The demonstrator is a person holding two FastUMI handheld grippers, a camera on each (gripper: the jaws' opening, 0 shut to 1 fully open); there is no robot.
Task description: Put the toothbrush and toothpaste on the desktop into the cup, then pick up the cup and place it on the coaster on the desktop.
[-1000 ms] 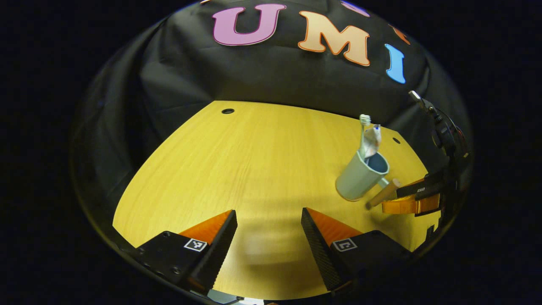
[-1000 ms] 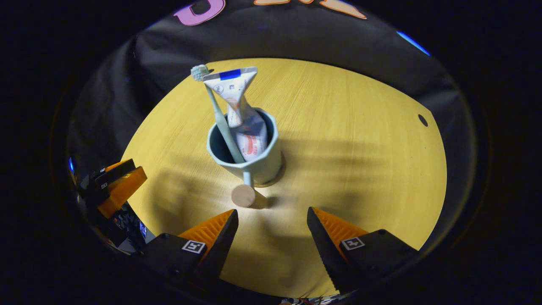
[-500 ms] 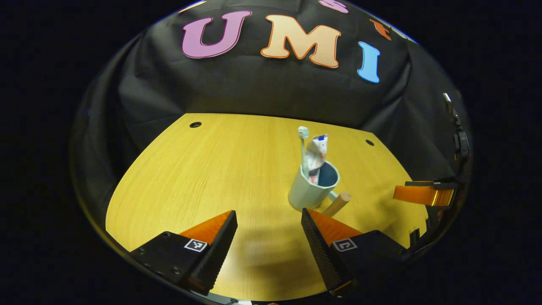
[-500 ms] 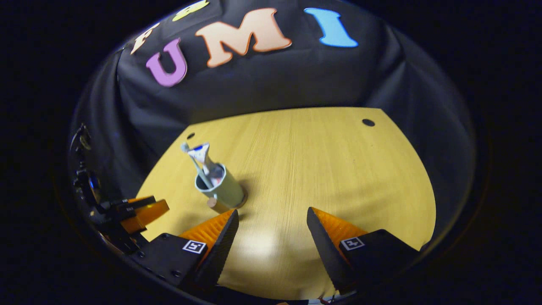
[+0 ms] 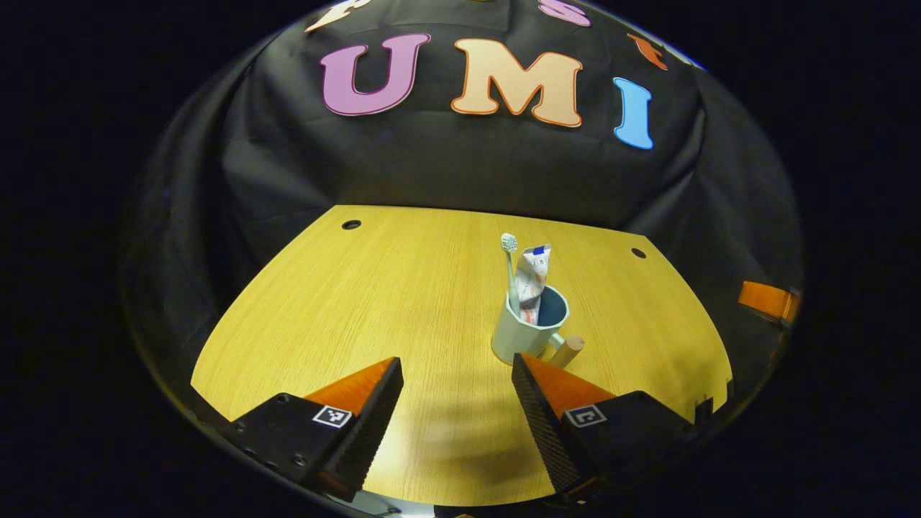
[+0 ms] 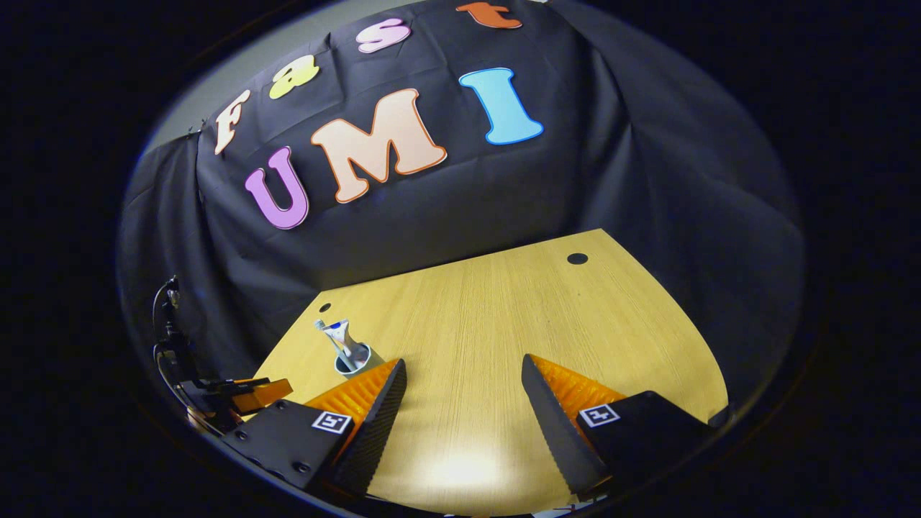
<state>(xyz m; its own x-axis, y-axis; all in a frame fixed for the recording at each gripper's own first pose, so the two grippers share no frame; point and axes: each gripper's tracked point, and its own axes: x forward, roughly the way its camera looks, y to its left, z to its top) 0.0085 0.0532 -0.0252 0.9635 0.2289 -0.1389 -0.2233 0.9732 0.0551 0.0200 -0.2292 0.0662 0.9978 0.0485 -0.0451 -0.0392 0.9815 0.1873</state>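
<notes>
Left gripper view: looks forward and down over wooden desktop [image 5: 403, 288] toward booth wall; own left gripper [image 5: 457, 374] at bottom; cup [image 5: 524, 332] near, right of centre.

Right gripper view: set higher and farther back, tilted; own right gripper [image 6: 464, 378] at bottom; cup [image 6: 352, 360] small, lower left.

Shared: desktop [image 6: 504, 316], cup, wall.
</notes>
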